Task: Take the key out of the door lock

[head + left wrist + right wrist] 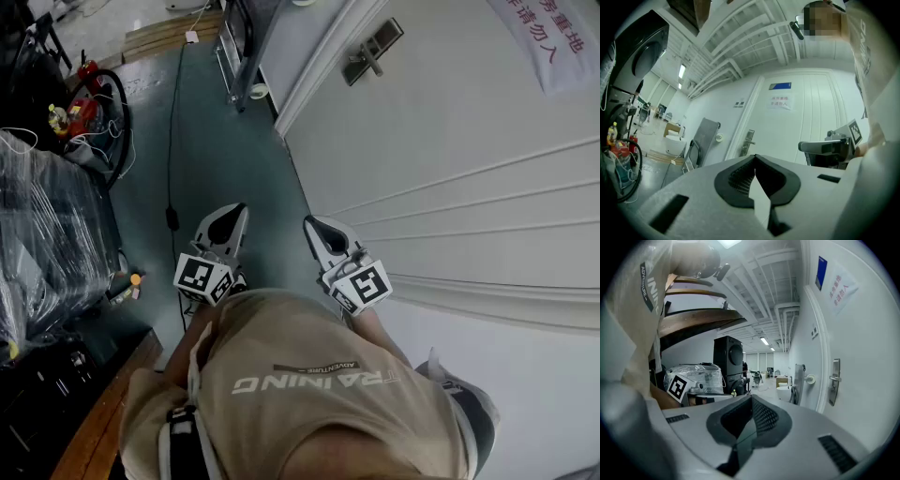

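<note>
The person keeps both forearms tucked against a tan cotton shirt (309,403), wrists level. The white plastic left gripper (230,217) and its twin, the right gripper (319,231), point ahead over the dull green floor (216,141), each with ribbed black pads pressed together on nothing. Far ahead on the right, the white panelled door (469,159) carries a brushed-metal lock plate (372,52) with a lever. The key there is too small to make out.

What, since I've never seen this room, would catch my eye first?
The large white panelled door fills the head view's right, its silver lever handle plate far off at the top. Nearer, the left tongs and right tongs sit shut and empty just ahead of the person's beige shirt; no key can be made out.
</note>
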Motion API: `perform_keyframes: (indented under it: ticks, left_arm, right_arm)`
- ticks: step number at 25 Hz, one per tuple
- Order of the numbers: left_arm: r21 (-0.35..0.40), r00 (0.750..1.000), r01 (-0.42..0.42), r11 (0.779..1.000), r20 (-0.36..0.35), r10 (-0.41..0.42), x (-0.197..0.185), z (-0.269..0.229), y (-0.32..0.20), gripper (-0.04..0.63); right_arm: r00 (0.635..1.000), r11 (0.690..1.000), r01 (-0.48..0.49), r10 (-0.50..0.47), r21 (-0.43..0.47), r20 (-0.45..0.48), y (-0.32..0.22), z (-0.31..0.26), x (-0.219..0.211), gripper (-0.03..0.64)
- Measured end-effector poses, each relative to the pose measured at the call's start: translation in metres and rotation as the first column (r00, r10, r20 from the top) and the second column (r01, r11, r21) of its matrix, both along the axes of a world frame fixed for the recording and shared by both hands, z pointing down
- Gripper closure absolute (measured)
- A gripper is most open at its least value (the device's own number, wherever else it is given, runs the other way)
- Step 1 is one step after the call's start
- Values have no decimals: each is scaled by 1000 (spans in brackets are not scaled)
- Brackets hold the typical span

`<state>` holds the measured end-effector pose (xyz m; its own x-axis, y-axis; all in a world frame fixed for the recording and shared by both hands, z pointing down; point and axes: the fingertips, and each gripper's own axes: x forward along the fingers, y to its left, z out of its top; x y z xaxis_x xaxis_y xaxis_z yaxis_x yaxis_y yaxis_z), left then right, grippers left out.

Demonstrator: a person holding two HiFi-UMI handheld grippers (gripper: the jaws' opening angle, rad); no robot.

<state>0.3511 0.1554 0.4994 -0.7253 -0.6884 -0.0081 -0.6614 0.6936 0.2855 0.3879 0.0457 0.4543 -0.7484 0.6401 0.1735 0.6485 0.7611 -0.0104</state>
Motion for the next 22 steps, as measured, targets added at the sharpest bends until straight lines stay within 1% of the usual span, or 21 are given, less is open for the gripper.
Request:
perform_keyframes:
  ticks: [4, 6, 9, 12, 14, 16, 19, 22]
  left_arm:
    - [-15, 1000, -25, 1000, -19, 25, 2, 0, -11, 586]
    - [-33, 999, -27, 999, -26, 26, -5, 6, -11, 586]
    - [-46, 999, -41, 998, -29, 40, -23, 11, -19, 586]
    - [-14, 996, -86, 996, -9, 86, -23, -1, -38, 586]
    - [-29, 993, -113, 993, 14, 113, -21, -5, -49, 586]
    - [-55, 992, -123, 991, 35, 125, -25, -4, -56, 586]
    - [-55, 992, -124, 991, 18, 126, -33, 3, -59, 586]
    - [-43, 992, -123, 991, -24, 123, -42, 9, -66, 586]
  right_arm:
    - [1000, 1000, 17, -17, -6, 10, -5, -6, -8, 603]
    - [999, 1000, 12, -12, -14, 33, -5, -10, -15, 603]
    - [999, 999, -27, 28, -25, 44, -16, -10, -26, 603]
    - [997, 996, -79, 79, -29, 1, -34, 4, -20, 603]
    - [993, 993, -113, 112, -42, -25, -45, 12, -16, 603]
    - [991, 990, -132, 130, -51, -29, -53, 15, -15, 603]
    - [992, 992, -127, 127, -13, -22, -57, 19, -12, 603]
    - [995, 993, -100, 101, 64, -15, -62, 28, -12, 603]
